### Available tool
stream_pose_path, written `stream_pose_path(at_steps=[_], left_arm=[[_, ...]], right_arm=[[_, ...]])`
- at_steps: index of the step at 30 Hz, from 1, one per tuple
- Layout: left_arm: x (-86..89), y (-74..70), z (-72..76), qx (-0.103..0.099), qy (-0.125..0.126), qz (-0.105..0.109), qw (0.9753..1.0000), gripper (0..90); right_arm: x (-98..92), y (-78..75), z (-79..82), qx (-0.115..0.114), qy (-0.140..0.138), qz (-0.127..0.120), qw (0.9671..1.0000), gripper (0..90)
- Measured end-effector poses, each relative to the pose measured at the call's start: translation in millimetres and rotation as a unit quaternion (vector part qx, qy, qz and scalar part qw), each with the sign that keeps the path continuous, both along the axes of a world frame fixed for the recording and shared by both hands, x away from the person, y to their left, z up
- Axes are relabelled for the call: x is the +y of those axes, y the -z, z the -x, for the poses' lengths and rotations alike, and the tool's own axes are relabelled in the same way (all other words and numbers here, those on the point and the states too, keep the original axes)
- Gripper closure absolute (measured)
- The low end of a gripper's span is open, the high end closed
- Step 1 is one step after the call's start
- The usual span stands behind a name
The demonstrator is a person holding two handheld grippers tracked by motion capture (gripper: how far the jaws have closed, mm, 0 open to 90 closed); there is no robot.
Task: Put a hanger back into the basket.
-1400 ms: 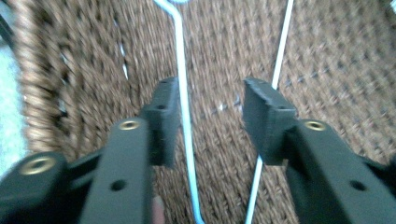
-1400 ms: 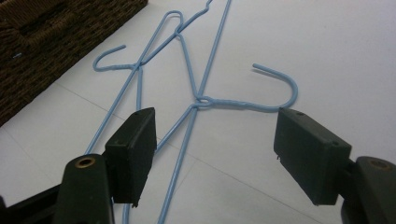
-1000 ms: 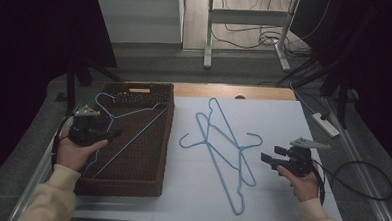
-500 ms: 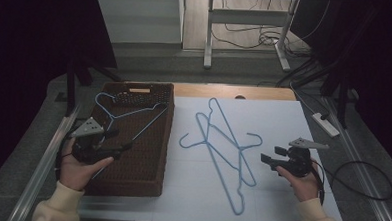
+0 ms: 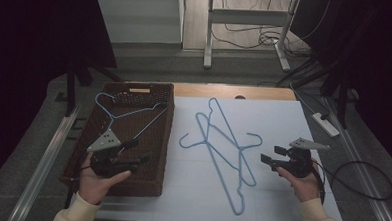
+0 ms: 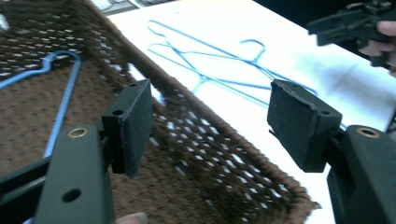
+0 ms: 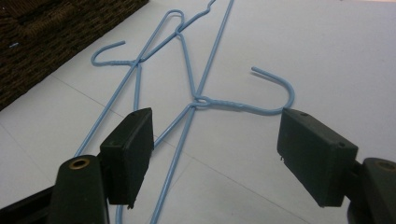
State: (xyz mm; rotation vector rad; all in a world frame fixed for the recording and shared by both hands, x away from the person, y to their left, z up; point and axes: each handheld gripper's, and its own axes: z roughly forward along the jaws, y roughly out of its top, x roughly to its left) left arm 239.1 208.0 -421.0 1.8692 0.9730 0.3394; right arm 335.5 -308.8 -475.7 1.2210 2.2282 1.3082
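Closest to the person's side of the table, the left gripper [image 5: 132, 153] hovers over the near end of the dark brown woven wicker basket [image 5: 145, 188], its black jaws spread wide with nothing between them; in the left gripper view its padded fingers [image 6: 133, 123] frame the basket's right wall and the white sheet beyond it. Across the table, the right gripper [image 5: 271, 156] hangs just above the white tabletop [image 5: 283, 119], near its right edge, jaws likewise spread and empty. In the right gripper view it points at the pile of light blue wire hangers [image 7: 196, 93], and the hook of the nearest one curls just in front of the right-hand pad [image 7: 313, 154], apart from it as far as I can tell. That tangle of hangers [image 5: 222, 146] lies flat in the middle of the white surface, between the two grippers, crossed over one another, with hooks pointing left, right and away. Farther back, inside the basket, a single light blue wire hanger [image 5: 128, 115] rests on the woven floor with its hook toward the far left corner. Beyond the table's far edge, a white power strip [image 5: 326, 123] and dark cables [image 5: 267, 41] lie on the grey floor.
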Motion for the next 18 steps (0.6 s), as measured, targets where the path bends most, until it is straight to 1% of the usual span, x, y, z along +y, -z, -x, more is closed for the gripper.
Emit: stream_pose_path(at_steps=[3, 5, 6, 8, 10, 11, 12, 14, 16, 18], left_arm=[[-5.6, 2.9, 1.0, -0.006, 0.001, -0.005, 1.0, 32.1], [-8.8, 5.6, 1.1, -0.01, 0.001, -0.001, 1.0, 32.1], [-8.8, 5.6, 1.1, -0.01, 0.001, -0.001, 1.0, 32.1], [-12.8, 8.8, 2.9, -0.013, 0.005, 0.0, 0.9999, 32.2], [-13.6, 9.4, 3.5, -0.016, 0.004, 0.0, 0.9999, 32.2], [-14.1, 10.1, 3.9, -0.02, 0.002, 0.004, 0.9998, 32.4], [-14.4, 11.0, 3.9, -0.019, 0.004, 0.009, 0.9998, 32.7], [-15.5, 14.4, 3.3, -0.014, 0.007, 0.015, 0.9998, 32.8], [-17.1, 16.6, 3.2, -0.013, 0.007, 0.009, 0.9999, 32.8], [-18.7, 17.8, 3.6, -0.017, 0.006, 0.003, 0.9998, 32.9]], right_arm=[[-0.2, -0.3, 0.6, -0.003, -0.003, -0.003, 1.0, 27.9], [-0.3, -1.7, 2.1, -0.005, -0.01, -0.006, 0.9999, 27.9], [-0.3, -1.7, 2.1, -0.005, -0.01, -0.006, 0.9999, 27.9], [0.9, -3.2, 3.5, -0.013, -0.019, -0.004, 0.9997, 28.3], [1.7, -3.8, 3.9, -0.016, -0.023, -0.003, 0.9996, 28.2], [2.4, -4.2, 4.1, -0.018, -0.027, -0.001, 0.9995, 28.3], [3.1, -4.5, 4.3, -0.019, -0.031, 0.0, 0.9994, 28.2], [4.4, -4.4, 4.4, -0.018, -0.036, 0.003, 0.9992, 28.3], [4.6, -4.3, 4.8, -0.017, -0.038, 0.006, 0.9991, 28.3], [4.1, -4.3, 5.0, -0.017, -0.04, 0.004, 0.999, 28.4]])
